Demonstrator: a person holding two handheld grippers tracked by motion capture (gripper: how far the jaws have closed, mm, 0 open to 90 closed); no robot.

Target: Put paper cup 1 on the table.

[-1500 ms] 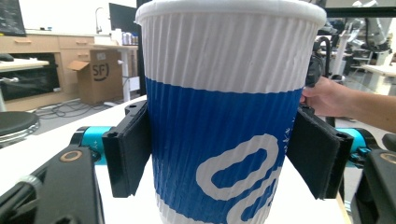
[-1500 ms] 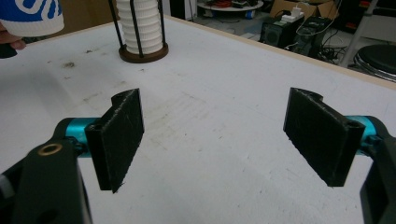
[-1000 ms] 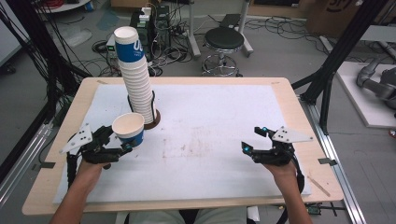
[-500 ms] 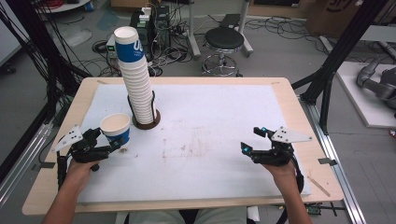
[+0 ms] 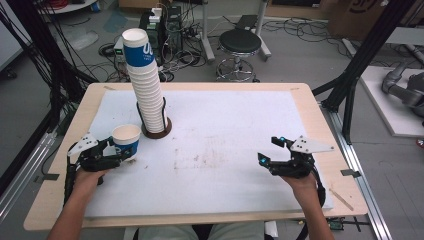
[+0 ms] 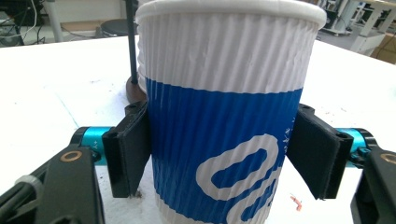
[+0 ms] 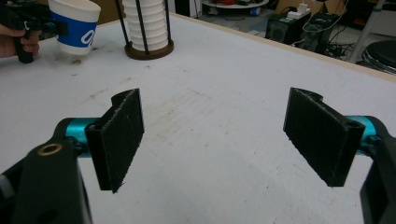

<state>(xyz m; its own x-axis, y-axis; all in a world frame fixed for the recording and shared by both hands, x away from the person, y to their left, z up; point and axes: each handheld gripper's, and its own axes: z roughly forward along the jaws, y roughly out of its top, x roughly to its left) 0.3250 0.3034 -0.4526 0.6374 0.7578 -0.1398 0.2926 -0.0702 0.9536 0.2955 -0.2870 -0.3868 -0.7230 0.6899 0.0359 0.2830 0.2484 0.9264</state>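
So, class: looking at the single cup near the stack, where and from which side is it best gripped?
Grip the cup across its ribbed wall, about mid-height, coming in level from the side. It stands upright and tapers downward, so pads on opposite sides hold it below the rim, as the left tool does now.

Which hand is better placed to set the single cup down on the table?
Left. Its claw is shut on the paper cup just beside the cup stack, low over the white mat. The right claw is open, holding nothing, far across the table.
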